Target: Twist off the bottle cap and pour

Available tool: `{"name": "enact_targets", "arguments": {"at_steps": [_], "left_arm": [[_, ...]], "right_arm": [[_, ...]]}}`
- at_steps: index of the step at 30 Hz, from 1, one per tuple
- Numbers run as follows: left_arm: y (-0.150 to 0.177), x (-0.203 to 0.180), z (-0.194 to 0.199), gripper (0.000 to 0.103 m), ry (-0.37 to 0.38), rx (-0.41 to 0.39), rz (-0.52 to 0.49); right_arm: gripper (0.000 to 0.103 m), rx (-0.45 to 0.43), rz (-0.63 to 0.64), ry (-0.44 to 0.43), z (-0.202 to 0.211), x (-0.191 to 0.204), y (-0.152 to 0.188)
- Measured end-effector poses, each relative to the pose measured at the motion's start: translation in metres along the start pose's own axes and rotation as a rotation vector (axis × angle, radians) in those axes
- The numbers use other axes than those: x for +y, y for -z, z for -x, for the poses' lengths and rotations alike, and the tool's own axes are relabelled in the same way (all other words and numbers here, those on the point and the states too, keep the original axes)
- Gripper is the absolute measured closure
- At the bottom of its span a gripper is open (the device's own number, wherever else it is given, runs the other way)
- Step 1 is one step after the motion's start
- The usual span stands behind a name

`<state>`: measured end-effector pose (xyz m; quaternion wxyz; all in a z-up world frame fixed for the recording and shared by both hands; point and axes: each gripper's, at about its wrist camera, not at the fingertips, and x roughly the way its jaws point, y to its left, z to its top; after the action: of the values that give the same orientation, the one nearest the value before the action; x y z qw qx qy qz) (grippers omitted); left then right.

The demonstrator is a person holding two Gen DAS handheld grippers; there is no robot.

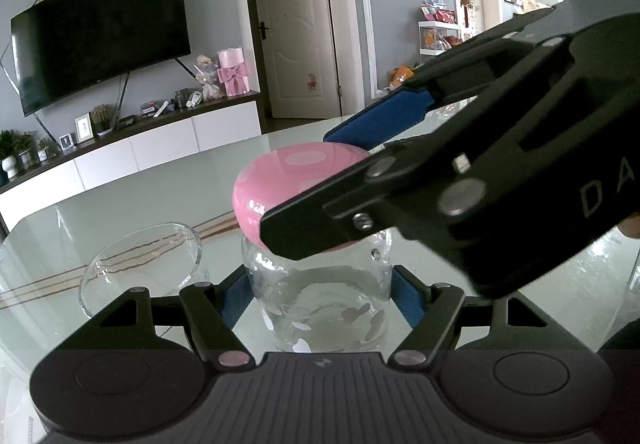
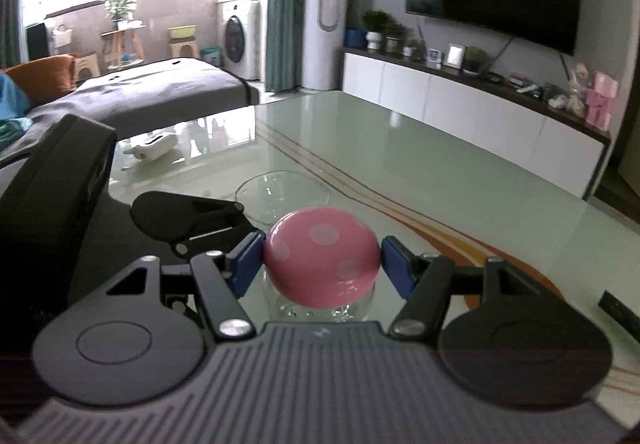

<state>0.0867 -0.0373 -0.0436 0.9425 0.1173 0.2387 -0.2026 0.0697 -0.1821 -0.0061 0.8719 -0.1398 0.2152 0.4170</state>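
A clear glass bottle (image 1: 320, 300) with white dots stands on the glass table, topped by a pink dotted cap (image 1: 288, 180). My left gripper (image 1: 318, 296) is shut on the bottle's body, a blue pad on each side. My right gripper (image 2: 322, 264) is shut on the pink cap (image 2: 322, 264), its blue pads (image 2: 246, 264) pressing both sides. In the left wrist view the right gripper (image 1: 440, 184) reaches in from the right over the cap. A clear glass bowl (image 1: 140, 268) sits left of the bottle and also shows behind the cap in the right wrist view (image 2: 280, 196).
The pale green glass table (image 2: 400, 156) carries a white device (image 2: 156, 146) at its far left. A dark flat object (image 2: 620, 312) lies near the right edge. A white TV cabinet (image 1: 160, 148) stands beyond the table.
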Motion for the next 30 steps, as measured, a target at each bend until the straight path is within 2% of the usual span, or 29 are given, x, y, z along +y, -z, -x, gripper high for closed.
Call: {"name": "enact_targets", "arguments": {"at_steps": [8,18,24,28,30], "left_arm": [[-0.002,0.004,-0.001,0.027,0.005,0.001,-0.001],[-0.002,0.004,0.001,0.027,0.015,0.004,-0.008],[-0.003,0.005,0.0,0.027,0.018,0.005,-0.011],[-0.003,0.006,0.0,0.027,0.017,0.003,-0.009],[-0.003,0.006,-0.001,0.027,0.016,0.002,-0.008]], "right_arm": [[0.038,0.003,0.068,-0.104,0.003,-0.014,-0.001],[0.038,0.019,0.113,-0.168,0.004,-0.021,-0.006],[0.037,0.011,0.095,-0.122,0.009,-0.013,-0.004],[0.023,-0.024,0.066,-0.055,0.017,-0.003,-0.003],[0.019,-0.034,0.053,-0.026,0.022,0.005,-0.002]]}}
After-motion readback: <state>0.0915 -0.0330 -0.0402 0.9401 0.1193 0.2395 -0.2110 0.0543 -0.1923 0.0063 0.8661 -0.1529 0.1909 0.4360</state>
